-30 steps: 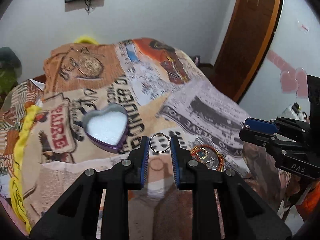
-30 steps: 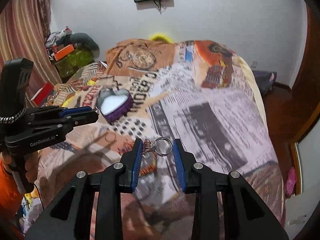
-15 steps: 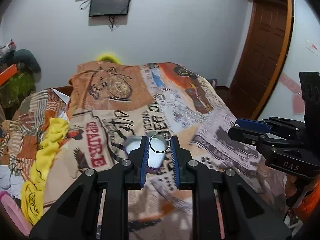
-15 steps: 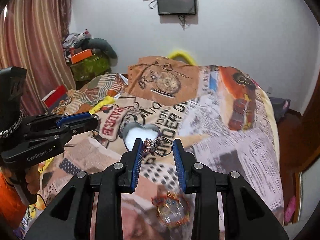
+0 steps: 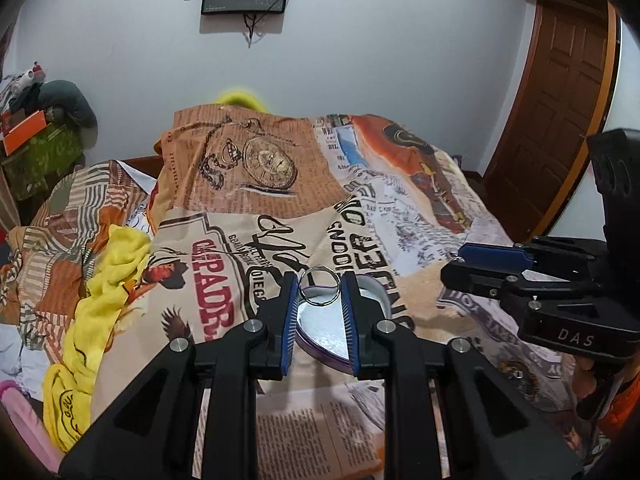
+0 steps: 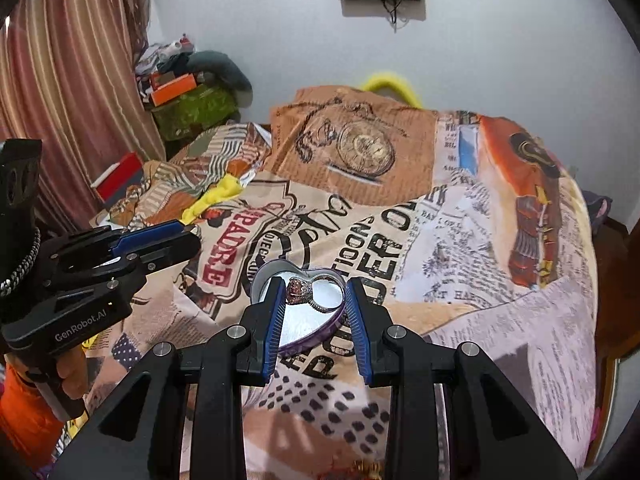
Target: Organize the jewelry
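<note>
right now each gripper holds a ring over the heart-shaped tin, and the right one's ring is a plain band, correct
Not quite. The right gripper holds a ring with a pink stone setting, as the right wrist view shows. The plain band is in the left gripper. Both are in front of the heart-shaped tin.

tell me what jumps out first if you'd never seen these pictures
Each gripper pinches a ring between its blue fingers: the left gripper holds a plain silver ring, the right gripper a ring with a pinkish stone cluster. Just behind both sits an open heart-shaped tin with a white inside, on the loud newspaper-print bedspread.
</note>
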{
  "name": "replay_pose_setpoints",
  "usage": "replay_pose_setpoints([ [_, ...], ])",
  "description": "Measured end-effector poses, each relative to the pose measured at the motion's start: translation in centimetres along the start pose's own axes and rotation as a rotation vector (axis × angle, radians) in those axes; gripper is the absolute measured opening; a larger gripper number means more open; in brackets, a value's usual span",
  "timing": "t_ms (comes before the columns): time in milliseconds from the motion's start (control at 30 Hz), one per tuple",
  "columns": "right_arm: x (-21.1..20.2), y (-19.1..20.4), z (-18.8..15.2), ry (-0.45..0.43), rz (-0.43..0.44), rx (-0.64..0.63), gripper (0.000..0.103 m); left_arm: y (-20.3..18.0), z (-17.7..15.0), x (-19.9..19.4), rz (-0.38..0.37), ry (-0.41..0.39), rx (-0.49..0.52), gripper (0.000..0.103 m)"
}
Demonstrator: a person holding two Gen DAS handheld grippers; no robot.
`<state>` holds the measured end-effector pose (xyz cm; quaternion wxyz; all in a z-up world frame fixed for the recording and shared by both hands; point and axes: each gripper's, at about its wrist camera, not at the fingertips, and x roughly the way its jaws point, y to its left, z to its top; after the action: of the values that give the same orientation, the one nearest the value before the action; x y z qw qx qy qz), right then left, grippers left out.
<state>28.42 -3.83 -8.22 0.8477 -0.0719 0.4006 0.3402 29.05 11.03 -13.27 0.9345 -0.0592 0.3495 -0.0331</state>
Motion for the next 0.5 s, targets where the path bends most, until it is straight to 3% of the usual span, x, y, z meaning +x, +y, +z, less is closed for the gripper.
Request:
replay_pose_setpoints([
  [500,6.7,0.2,0.1,0.201,0.014,-0.075,0.028,1.0,-1.4,7.7,-0.088,0.205,-0.007,0.021],
])
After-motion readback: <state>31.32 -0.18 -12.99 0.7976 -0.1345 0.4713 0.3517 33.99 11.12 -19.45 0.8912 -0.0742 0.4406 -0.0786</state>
